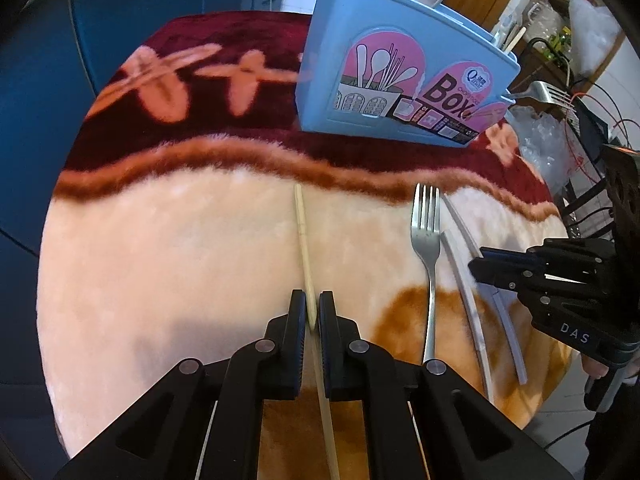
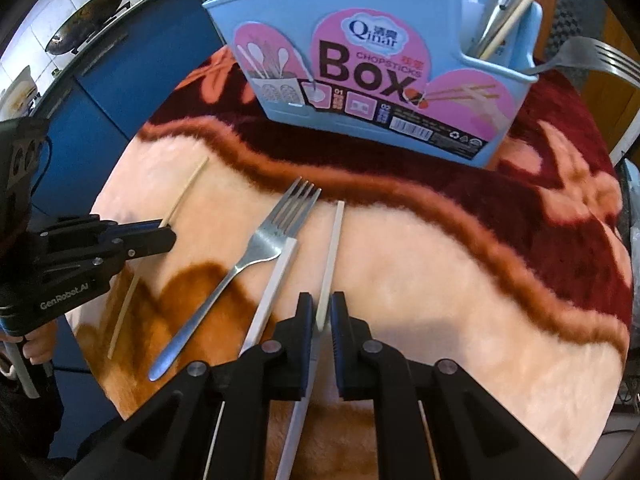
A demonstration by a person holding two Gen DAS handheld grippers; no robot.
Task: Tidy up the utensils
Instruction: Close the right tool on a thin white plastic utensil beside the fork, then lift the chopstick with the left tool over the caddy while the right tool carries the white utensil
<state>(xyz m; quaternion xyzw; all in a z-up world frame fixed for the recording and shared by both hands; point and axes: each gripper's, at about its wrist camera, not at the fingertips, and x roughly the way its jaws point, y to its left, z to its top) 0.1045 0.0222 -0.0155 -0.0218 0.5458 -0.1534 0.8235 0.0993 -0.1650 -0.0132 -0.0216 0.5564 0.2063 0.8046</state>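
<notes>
Utensil box (image 2: 372,80), blue, lettered "Qinar CHOPSTICKS BOX", stands at the far edge of the blanket (image 2: 460,300). Fork (image 2: 248,264) lies between grippers. Left gripper (image 1: 313,312) clamps a wooden chopstick (image 1: 303,236); right gripper (image 2: 321,314) clamps a white chopstick (image 2: 333,248).

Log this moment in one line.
left tongs shut on wooden chopstick | right tongs shut on white chopstick | fork on blanket
</notes>
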